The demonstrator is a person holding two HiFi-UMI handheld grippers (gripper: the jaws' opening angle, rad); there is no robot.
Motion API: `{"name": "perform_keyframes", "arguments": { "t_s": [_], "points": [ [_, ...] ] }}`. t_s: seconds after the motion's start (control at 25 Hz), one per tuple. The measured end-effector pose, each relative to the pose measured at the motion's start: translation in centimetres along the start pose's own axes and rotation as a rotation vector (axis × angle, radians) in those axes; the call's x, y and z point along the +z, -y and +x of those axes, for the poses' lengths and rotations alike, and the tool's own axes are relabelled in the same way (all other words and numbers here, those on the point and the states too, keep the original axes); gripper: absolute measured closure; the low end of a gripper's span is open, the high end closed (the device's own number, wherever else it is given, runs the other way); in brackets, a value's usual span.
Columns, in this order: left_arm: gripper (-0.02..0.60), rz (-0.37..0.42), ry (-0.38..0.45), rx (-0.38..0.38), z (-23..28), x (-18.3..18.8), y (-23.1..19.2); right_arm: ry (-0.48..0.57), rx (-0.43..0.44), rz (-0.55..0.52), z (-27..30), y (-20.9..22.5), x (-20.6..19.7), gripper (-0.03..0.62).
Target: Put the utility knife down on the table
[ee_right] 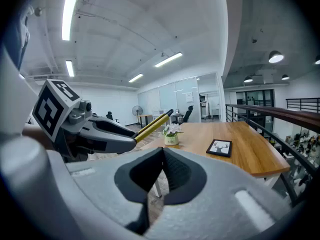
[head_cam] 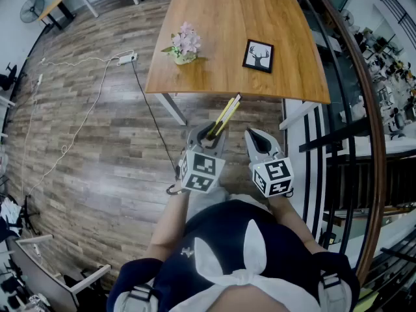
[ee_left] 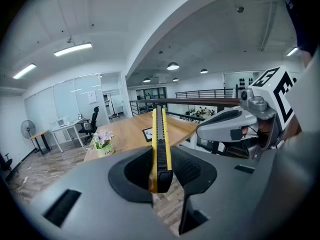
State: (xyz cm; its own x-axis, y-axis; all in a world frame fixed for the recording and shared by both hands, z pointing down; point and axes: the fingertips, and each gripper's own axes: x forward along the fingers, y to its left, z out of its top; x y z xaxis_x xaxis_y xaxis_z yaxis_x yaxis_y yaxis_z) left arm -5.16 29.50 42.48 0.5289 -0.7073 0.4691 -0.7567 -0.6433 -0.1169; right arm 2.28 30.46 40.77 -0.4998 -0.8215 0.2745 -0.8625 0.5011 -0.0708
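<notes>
A: Where is the knife vs. the counter?
B: The left gripper (head_cam: 209,135) is clamped on the knife (head_cam: 226,114). Long axis points fwd to the counter (head_cam: 221,57), tip approx. at its near edge. The right gripper (head_cam: 260,140) is closed, empty, just beside.
A: Anything unclear?
B: Extended or not, I cannot tell; the tip is too small.

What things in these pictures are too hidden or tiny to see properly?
Head view: the utility knife's back end is hidden inside the left hand-held gripper.
Left gripper view: the knife's far tip is too small to show any blade.
Head view: the table's far legs hide under its top.
Left gripper view: the flower pot's print is too small to read.
</notes>
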Motion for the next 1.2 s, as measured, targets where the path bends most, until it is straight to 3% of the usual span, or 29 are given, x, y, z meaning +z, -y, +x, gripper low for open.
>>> {"name": "perform_keyframes", "arguments": {
  "t_s": [0.72, 1.2],
  "points": [
    [0.456, 0.015, 0.008, -0.077, 3.0, -0.6, -3.9, 0.012, -0.071, 0.021, 4.3, 0.5, -0.4, 0.595],
    [0.456, -0.009, -0.040, -0.063, 8.5, 0.6, -7.3, -0.012, -0.071, 0.028, 8.9, 5.2, 0.9, 0.595]
  ]
}}
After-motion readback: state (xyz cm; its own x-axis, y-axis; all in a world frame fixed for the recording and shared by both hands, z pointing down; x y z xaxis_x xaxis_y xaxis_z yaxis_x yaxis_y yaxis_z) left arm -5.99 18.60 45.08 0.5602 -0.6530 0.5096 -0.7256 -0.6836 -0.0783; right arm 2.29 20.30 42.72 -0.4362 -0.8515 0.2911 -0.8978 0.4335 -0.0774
